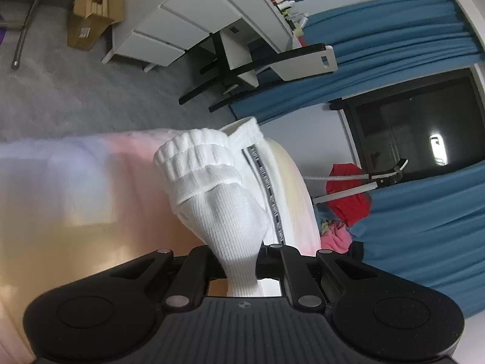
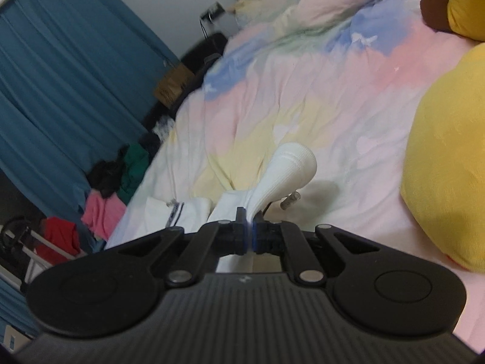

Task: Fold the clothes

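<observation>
The left gripper (image 1: 242,276) is pinching the white knit garment (image 1: 212,182) with its fingers pressed together on the ribbed cloth, above the bed (image 2: 303,97). The right gripper (image 2: 249,236) is likewise clamping its cuff near the bed's edge. Lifting both ends evenly should be keeping the fold straight.

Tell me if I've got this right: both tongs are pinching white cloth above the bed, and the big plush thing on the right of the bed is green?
Nearly. The plush is yellow, not green, as the right wrist view shows. The rest holds: the left tongs and right tongs each pinch white cloth above the bed.
</observation>
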